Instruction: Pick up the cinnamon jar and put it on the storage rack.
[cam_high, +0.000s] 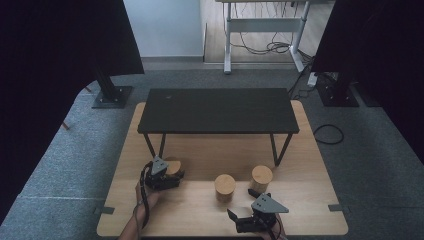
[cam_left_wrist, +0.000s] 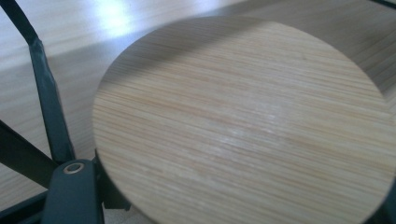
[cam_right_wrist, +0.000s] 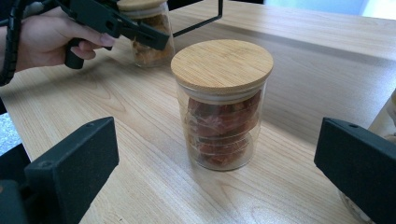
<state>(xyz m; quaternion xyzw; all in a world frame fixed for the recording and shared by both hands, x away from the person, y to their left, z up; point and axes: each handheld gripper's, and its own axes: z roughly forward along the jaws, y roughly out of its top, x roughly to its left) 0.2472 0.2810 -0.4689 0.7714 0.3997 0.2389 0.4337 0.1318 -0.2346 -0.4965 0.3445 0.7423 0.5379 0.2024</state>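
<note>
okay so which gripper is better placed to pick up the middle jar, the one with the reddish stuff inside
Probably the right. The right gripper is open, and the middle jar stands straight ahead between its jaws with bare table in between. The left gripper is already at the left jar, so it would have to come away first.

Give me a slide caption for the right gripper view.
Open right gripper faces a bamboo-lidded glass jar on the wooden table.

A light wooden table (cam_high: 200, 155) stands on grey carpet (cam_high: 75, 150). On it sits a low black shelf (cam_high: 218, 110) on thin metal legs. Black curtains (cam_high: 50, 50) hang at both sides. Farther back stands a white-legged desk (cam_high: 262, 30) with loose cables (cam_high: 265, 47) beneath it.
</note>
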